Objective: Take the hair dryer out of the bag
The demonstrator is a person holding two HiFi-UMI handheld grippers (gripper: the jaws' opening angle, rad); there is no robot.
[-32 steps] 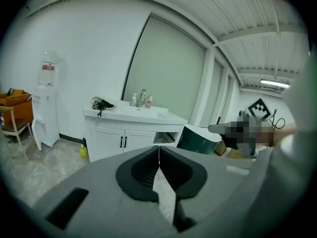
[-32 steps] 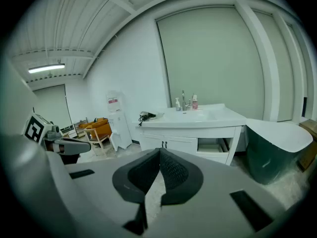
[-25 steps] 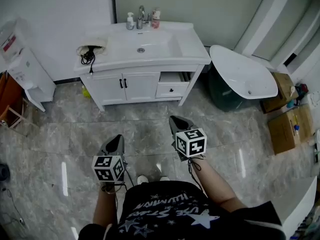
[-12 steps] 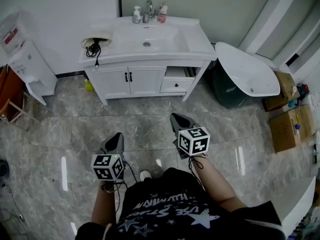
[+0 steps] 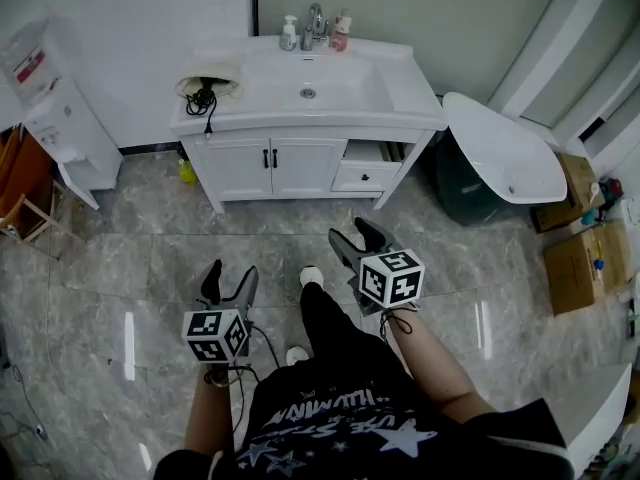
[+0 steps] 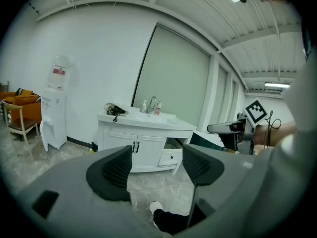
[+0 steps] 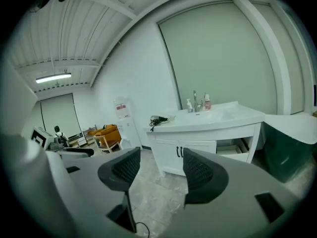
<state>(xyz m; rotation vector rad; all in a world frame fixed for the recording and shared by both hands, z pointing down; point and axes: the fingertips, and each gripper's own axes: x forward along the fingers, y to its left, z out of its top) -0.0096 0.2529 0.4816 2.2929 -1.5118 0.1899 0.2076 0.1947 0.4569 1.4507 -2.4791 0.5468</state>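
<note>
Hair dryer (image 5: 203, 92) sits in the bag (image 5: 224, 65) at the left end of the vanity (image 5: 300, 156) top, close to the front and left edges; black cord (image 5: 210, 118) spills out of the bag and hangs over the front edge onto the cabinet face. Dryer is well apart from both grippers. Left gripper (image 5: 231, 278): jaws have just been opening and now stand spread, nothing between the pads, only floor and the vanity seen through the gap. Right gripper (image 5: 352, 238): jaws likewise have just been opening, spread, nothing between them. Both are held low over the grey tile floor (image 5: 130, 258), pointing toward the vanity, right one a little ahead of the left. A white shoe (image 5: 312, 277) is planted between the two grippers. Open floor runs from the grippers to the vanity front. Side limits: water dispenser (image 5: 58, 118) against the left wall just beside the vanity's left end, orange chair (image 5: 18, 200) nearer on the left edge; on the right a white oval top (image 5: 500, 150) on a dark green base stands just beside the vanity corner, cardboard boxes (image 5: 580, 253) beyond it. A drawer (image 5: 368, 160) at the vanity's right stands pulled out. Basin (image 5: 308, 86) mid-counter, bottles (image 5: 340, 30) and tap at the back edge.
</note>
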